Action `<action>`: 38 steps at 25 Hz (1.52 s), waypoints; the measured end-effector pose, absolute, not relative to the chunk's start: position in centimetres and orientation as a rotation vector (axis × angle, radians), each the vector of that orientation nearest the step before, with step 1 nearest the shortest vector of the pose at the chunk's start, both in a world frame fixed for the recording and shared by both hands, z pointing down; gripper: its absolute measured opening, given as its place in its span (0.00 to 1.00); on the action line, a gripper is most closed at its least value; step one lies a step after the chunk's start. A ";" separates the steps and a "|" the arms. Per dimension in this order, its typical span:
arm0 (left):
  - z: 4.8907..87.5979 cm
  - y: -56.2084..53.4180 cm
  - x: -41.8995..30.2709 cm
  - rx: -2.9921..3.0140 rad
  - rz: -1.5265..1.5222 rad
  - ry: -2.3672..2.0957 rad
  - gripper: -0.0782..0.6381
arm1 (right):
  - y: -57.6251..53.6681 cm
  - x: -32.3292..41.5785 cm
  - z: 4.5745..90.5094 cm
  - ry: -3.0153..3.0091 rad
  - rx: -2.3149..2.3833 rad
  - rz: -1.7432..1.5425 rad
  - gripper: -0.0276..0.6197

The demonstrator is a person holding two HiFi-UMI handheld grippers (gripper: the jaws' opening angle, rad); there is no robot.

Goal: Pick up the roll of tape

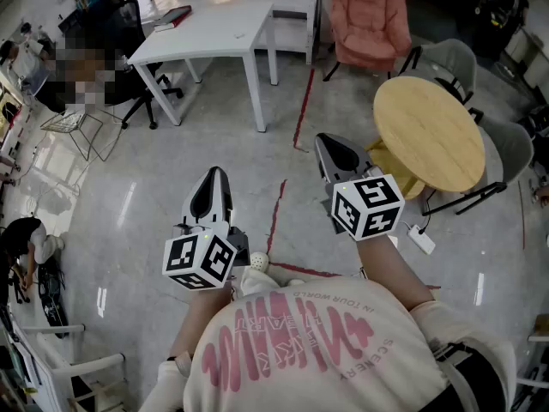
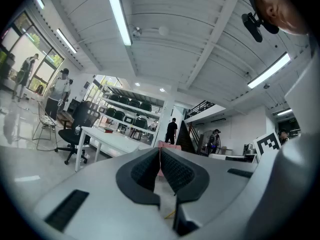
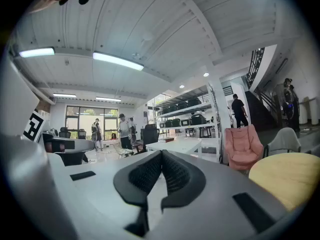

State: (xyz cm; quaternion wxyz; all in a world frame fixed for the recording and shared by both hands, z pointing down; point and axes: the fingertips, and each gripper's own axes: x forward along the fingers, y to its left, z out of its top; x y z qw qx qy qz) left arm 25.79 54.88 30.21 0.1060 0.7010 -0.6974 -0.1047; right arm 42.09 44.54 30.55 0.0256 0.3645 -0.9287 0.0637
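No roll of tape shows in any view. In the head view both grippers are held level in front of the person, above the floor. My left gripper (image 1: 216,174) is at the lower left with its jaws together and nothing between them. My right gripper (image 1: 325,142) is to the right, near the round wooden table (image 1: 426,131), its jaws also together and empty. In the left gripper view the left gripper (image 2: 160,150) has its black pads meeting at the tips. The right gripper (image 3: 161,154) looks the same in its own view.
A white desk (image 1: 210,28) stands at the back left with an office chair (image 1: 129,33) beside it. A pink armchair (image 1: 369,15) is at the back. Grey chairs (image 1: 506,148) surround the round table. Red tape lines (image 1: 302,110) mark the floor. A power strip (image 1: 420,239) lies on the floor.
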 end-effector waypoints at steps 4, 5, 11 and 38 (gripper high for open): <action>29.7 54.7 25.9 2.061 -0.332 -2.054 0.14 | 44.6 42.4 30.3 -2.880 1.124 0.193 0.06; 29.7 54.7 25.9 2.055 -0.340 -2.051 0.14 | 44.7 42.4 30.3 -2.879 1.122 0.191 0.06; 30.0 54.8 26.0 2.069 -0.334 -2.009 0.14 | 44.2 42.6 31.1 -2.872 1.134 0.271 0.06; 24.2 29.0 5.3 2.196 -0.438 -1.943 0.14 | 18.5 23.7 25.3 -2.898 1.206 0.321 0.06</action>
